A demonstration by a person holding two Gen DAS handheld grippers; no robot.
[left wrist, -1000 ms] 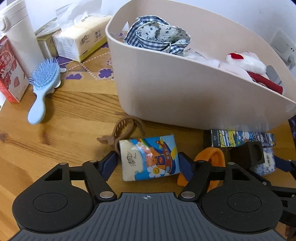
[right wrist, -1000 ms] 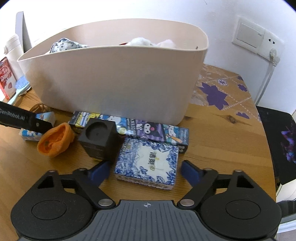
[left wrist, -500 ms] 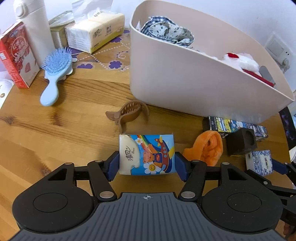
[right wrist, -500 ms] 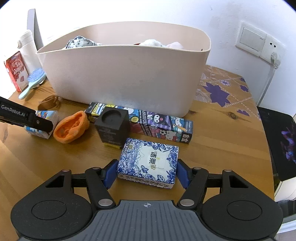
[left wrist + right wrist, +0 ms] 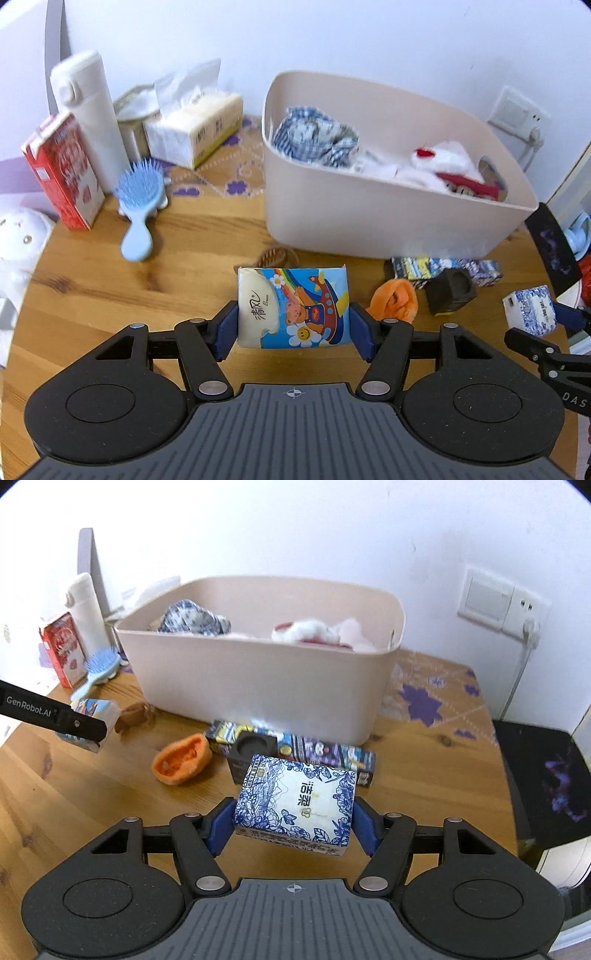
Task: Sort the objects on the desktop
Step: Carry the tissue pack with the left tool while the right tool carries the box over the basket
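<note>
Wooden table (image 5: 92,295) by white wall (image 5: 332,37); left gripper (image 5: 293,326) and right gripper (image 5: 294,821) each clamped on, seemingly lifted, tissue packs.

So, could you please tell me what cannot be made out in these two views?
- Hair claw, left wrist view: mostly behind the cartoon tissue pack.
- Black cube, right wrist view: partly behind the blue floral tissue pack.
- Bin contents: blurred, walls hide the lower layers.
</note>
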